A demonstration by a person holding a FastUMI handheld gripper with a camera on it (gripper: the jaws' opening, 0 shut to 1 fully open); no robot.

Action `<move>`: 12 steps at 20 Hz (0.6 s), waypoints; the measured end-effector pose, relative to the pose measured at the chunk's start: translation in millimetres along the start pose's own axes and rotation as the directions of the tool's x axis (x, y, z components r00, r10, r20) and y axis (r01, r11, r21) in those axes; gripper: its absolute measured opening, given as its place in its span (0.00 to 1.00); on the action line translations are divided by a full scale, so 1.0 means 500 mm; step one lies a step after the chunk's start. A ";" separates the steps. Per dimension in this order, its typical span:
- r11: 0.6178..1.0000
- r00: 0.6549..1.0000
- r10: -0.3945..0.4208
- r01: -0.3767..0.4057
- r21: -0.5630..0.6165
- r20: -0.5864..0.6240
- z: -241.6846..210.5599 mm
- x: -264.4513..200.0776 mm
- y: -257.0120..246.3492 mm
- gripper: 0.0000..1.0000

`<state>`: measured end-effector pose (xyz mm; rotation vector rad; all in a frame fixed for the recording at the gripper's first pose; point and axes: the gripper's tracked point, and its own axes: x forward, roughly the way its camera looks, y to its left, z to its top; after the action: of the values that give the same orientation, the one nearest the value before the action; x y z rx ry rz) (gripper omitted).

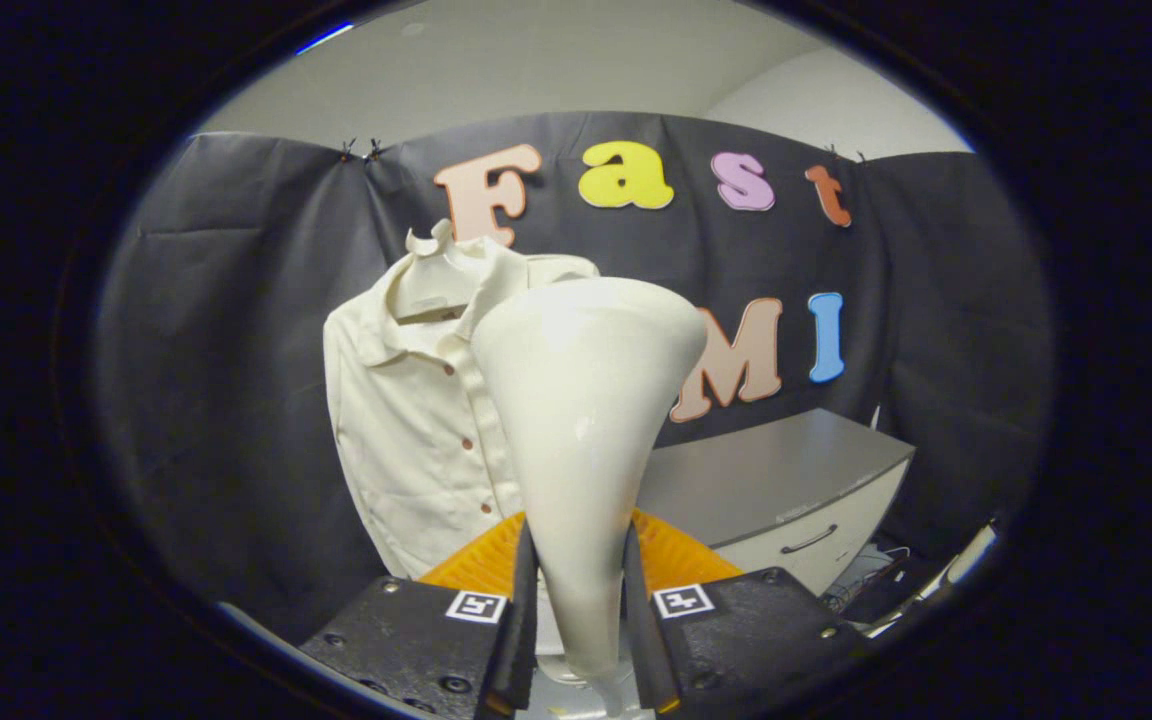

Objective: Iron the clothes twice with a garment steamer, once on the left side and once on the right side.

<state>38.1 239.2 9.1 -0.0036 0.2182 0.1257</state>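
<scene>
Steamer [586, 400] clamped upright between both fingers of hand-held gripper [579, 620], cream shirt [416, 420] hanging just beyond.

A black cloth wall [236, 300] hangs creased across the back of the booth, clipped along its top edge, with pale plain wall and ceiling [536, 60] above it. To one side stands a grey-topped cabinet [786, 480] — white front, one dark drawer handle — and some cables lie on the floor beside it.
</scene>
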 end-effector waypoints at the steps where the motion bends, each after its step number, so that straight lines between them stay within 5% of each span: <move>1: 1.000 1.000 0.004 -0.004 -0.001 0.012 0.011 -0.020 0.001 0.39; 12: 1.000 0.990 0.003 -0.007 0.026 0.139 0.113 -0.176 -0.080 0.39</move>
<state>-29.7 189.6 82.9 0.0320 0.0810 0.1273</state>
